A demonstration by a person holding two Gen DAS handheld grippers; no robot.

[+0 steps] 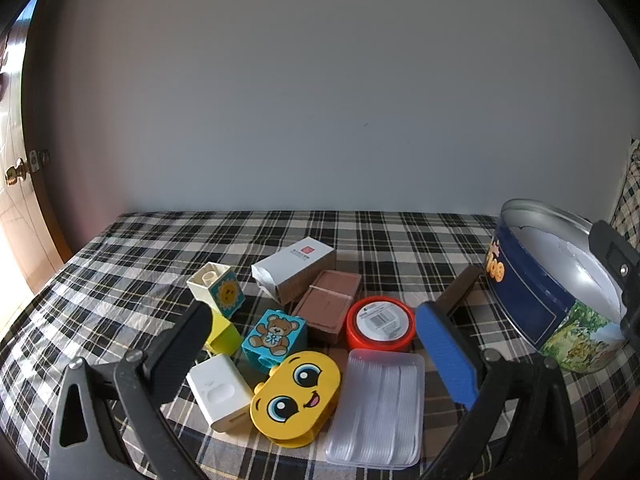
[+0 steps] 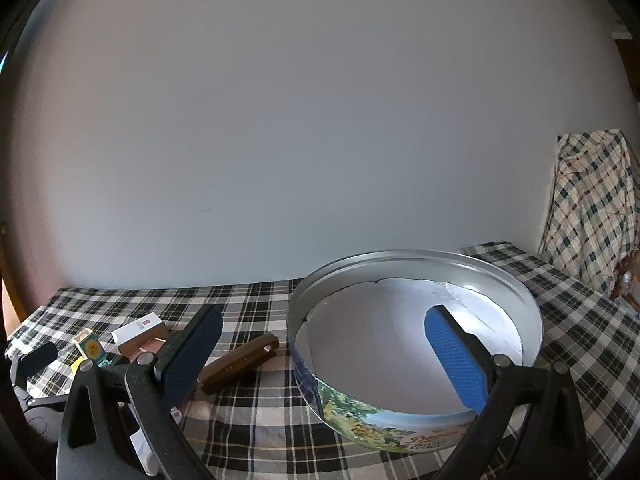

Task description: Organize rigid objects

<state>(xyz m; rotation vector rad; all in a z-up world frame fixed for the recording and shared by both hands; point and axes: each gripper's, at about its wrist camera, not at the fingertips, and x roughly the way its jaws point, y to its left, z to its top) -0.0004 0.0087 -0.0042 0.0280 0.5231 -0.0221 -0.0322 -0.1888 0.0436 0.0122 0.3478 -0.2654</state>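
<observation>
A pile of rigid objects lies on the plaid cloth: a sun-print block (image 1: 218,286), a teddy-bear block (image 1: 274,334), a yellow face piece (image 1: 296,392), a white block (image 1: 218,394), a clear plastic case (image 1: 378,400), a red-lidded round container (image 1: 380,324), a brown box (image 1: 328,306) and a white carton (image 1: 294,268). My left gripper (image 1: 314,316) hangs open above this pile, holding nothing. A round tin (image 2: 400,420) with a bare white inside stands to the right. My right gripper (image 2: 323,318) is open astride its left wall, its blue finger (image 2: 456,360) above the inside.
A brown bar (image 2: 240,362) lies between the pile and the tin. The plaid-covered table (image 1: 132,248) meets a plain wall at the back. A door with a brass knob (image 1: 18,174) is at far left. A plaid cloth (image 2: 592,208) hangs at far right.
</observation>
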